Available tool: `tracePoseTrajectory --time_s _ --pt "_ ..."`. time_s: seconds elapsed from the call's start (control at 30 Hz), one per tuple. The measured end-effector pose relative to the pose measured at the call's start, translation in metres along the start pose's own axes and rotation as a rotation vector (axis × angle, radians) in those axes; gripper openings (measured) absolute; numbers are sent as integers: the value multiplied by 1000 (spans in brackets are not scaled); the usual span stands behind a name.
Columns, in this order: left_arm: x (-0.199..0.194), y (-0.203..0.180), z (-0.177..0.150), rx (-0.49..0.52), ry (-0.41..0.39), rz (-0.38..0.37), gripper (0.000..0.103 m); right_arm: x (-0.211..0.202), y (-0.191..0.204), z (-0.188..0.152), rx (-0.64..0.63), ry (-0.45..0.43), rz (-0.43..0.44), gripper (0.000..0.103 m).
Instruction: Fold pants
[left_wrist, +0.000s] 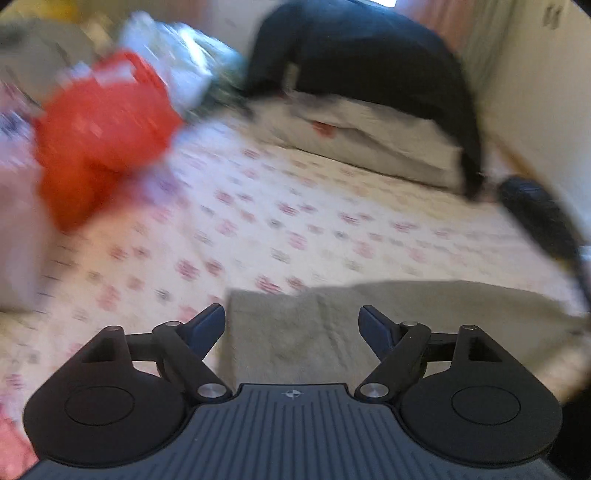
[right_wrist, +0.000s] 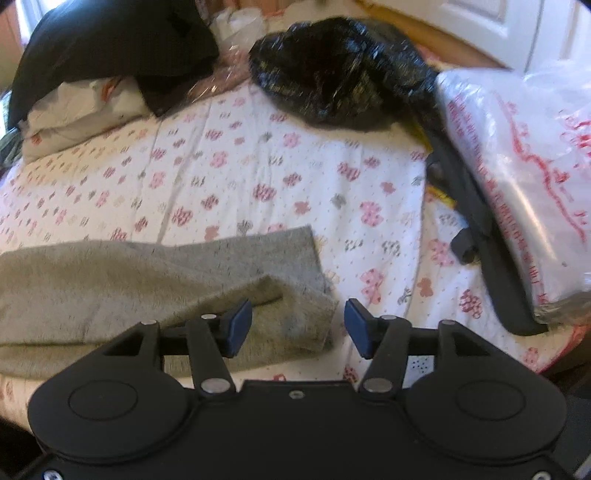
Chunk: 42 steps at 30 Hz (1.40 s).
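**Both claws wide above the grey pants**

Your left claw (left_wrist: 291, 317) stands wide with nothing between its pads, hanging over the folded grey pants (left_wrist: 314, 332) on the flowered bedsheet (left_wrist: 258, 221). Your right claw (right_wrist: 298, 325) is also spread and holds nothing; the pants (right_wrist: 147, 280) lie under its left finger, their doubled end just below it. A black plastic bag (right_wrist: 332, 74) and a clear printed bag (right_wrist: 517, 177) sit farther off.

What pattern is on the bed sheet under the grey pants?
White with pink and grey flower prints and tiny dots on the bed sheet; clearest in the right wrist view.
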<state>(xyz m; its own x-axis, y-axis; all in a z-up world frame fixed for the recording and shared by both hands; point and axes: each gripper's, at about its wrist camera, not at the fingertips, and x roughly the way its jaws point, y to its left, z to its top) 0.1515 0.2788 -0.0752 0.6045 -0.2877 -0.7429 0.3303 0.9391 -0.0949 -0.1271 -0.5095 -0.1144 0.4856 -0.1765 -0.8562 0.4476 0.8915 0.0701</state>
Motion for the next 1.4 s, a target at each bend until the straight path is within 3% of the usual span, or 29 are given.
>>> tracePoseTrajectory --time_s 0.1,0.27,0.4,0.5,0.67,0.73,0.83,0.9,1.1,1.2,1.27,1.3,1.33,1.4 --pt "21 -36 -9 -64 18 199 79 -10 8 -1 14 -66 -36 70" --pt "67 -57 -35 -238 149 234 78 -21 17 0 9 -115 -54 72" --pt "80 -71 -44 -208 154 336 79 -34 21 2 -5 -146 -101 77" --pt "90 -70 -47 -190 181 355 79 -42 19 5 -3 -163 -138 94" --pt "104 -67 -62 -184 206 359 79 -32 -7 27 198 -138 -168 97" --pt "103 -72 -65 -173 199 368 79 -21 -15 46 264 -88 -112 97" --pt "102 -75 -65 -145 185 373 79 27 -13 70 234 147 62 69" --pt "100 -76 -66 -137 183 368 79 64 -11 76 238 297 108 65" --pt "97 -74 -69 -131 182 356 79 114 -25 70 299 446 83 66" --pt "97 -75 -69 -118 180 357 79 116 -30 60 299 481 21 79" --pt "98 -76 -69 -112 182 358 79 119 -32 50 311 495 30 74" --pt "98 -77 -69 -111 182 358 79 121 -33 45 312 498 44 69" --pt "98 -77 -69 -111 182 358 79 122 -31 41 306 501 62 56" --pt "98 -76 -70 -116 181 355 79 121 -25 37 260 483 67 51"
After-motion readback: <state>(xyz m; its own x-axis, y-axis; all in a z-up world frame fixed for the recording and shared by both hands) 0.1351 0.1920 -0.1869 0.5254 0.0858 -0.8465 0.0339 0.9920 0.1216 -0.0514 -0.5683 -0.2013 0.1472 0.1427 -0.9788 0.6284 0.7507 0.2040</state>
